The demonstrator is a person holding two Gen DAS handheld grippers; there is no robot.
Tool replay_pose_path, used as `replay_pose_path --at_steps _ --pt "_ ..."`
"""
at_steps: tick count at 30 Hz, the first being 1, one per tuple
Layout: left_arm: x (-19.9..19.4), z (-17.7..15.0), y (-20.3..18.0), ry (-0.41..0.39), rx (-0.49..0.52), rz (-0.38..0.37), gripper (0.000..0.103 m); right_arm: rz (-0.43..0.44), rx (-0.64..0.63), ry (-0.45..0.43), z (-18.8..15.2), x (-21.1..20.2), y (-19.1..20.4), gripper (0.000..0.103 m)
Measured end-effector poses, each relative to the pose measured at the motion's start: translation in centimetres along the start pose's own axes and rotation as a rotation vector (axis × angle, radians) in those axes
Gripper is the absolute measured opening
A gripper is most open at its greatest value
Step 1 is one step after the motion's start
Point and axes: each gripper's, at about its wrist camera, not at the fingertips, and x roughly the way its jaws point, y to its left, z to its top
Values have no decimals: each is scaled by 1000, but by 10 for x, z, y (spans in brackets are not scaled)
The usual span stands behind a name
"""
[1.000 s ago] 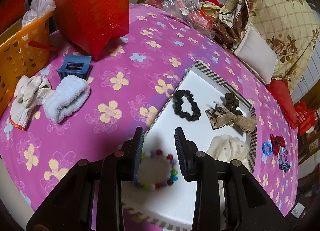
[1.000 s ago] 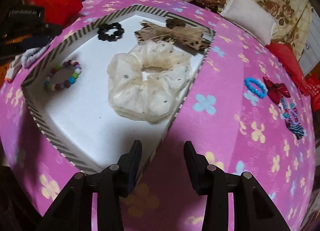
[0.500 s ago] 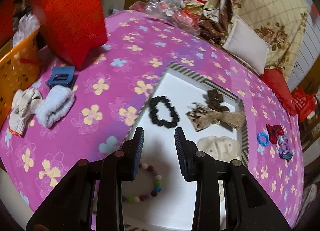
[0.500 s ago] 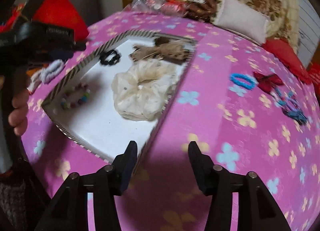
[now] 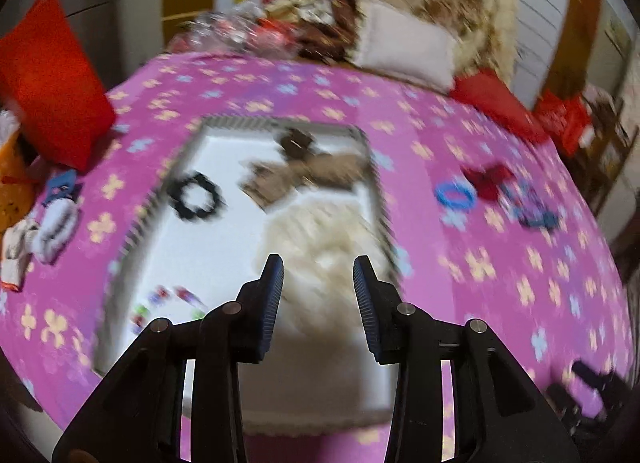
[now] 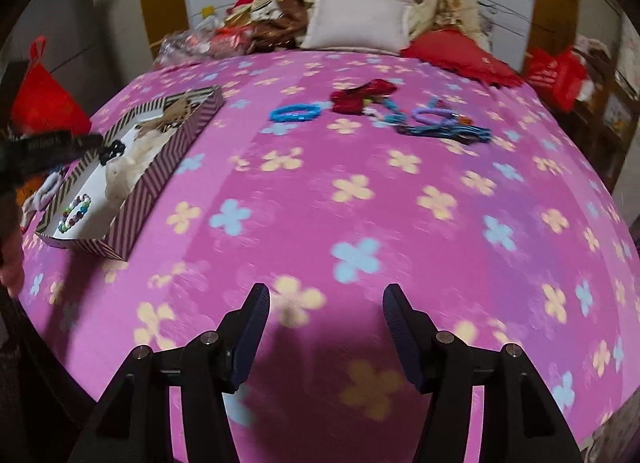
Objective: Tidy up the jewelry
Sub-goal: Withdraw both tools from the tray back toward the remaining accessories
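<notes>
no writing is readable on the striped tray [image 6: 132, 207] or red bag [image 5: 52, 91].

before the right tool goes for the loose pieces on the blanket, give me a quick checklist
1. Right tool open and empty: ok; its jaws have just been opening, nothing between them.
2. Left tool empty: ok, nothing between its jaws, which have just opened a little.
3. Blue ring lies free on the blanket: ok.
4. Red bow apart from the blue and purple pile: cannot tell, they look touching.
5. Striped box has room: ok, bare white floor near the bead bracelet.
6. Path to the pieces clear: ok.
</notes>
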Motion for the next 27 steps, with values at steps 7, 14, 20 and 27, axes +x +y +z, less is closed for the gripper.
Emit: replay_pose_path --at_steps 7,14,20,27 --pt "18 -22 -82 85 204 97 36 48 44 -17 -19 -5 -21 57" --pt "40 -38 -79 170 196 231 36 44 77 -44 -36 -11 -44 57" --pt "38 -51 -64 189 163 269 38 47 156 -33 -46 -8 -71 57" --pt "25 -57 -56 186 128 250 37 58 183 -45 -49 -14 -78 57"
